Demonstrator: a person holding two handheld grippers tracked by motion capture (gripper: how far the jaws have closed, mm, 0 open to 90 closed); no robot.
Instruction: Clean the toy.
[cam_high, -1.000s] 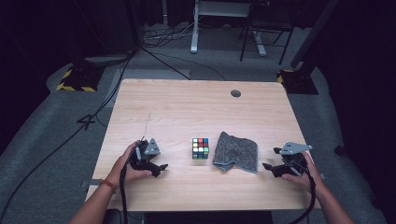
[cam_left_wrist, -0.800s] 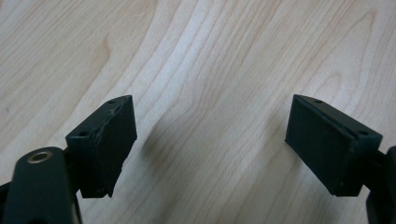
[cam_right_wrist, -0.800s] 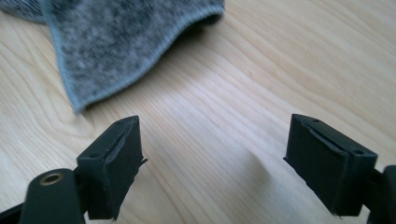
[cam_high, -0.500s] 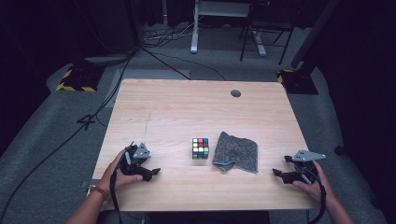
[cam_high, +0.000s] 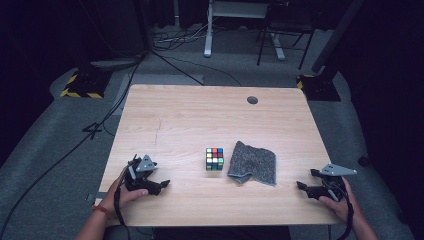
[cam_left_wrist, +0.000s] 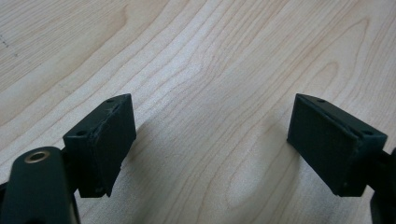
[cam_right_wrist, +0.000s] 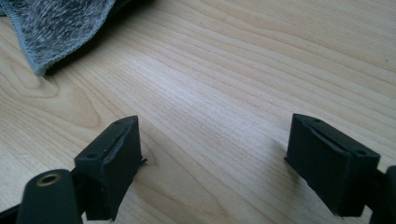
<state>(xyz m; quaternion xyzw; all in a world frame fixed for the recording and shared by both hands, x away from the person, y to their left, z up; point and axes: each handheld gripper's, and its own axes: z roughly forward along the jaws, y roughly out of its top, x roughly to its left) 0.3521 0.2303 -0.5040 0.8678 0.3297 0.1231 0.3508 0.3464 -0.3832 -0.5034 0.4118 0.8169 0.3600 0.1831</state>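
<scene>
A colourful puzzle cube (cam_high: 214, 158) sits near the middle of the wooden table (cam_high: 200, 120). Just to its right lies a crumpled grey cloth (cam_high: 253, 163), whose corner (cam_right_wrist: 56, 23) shows at the top left of the right gripper view. My left gripper (cam_high: 161, 182) rests low at the table's front left, open, with bare wood between its jaws (cam_left_wrist: 210, 149). At the front right edge my right gripper (cam_high: 306, 179) is open too, nothing between its jaws (cam_right_wrist: 215, 158), pointing left toward the cloth.
A small round dark cable hole (cam_high: 252, 100) sits near the table's far right edge. Cables (cam_high: 165, 60) trail over the grey floor behind the table, beside desk legs (cam_high: 207, 30) and yellow-black striped bases (cam_high: 80, 85).
Both grippers have drawn back toward the front edge and outward, the left lower and leftward, the right farther right. Cube and cloth have not moved.
</scene>
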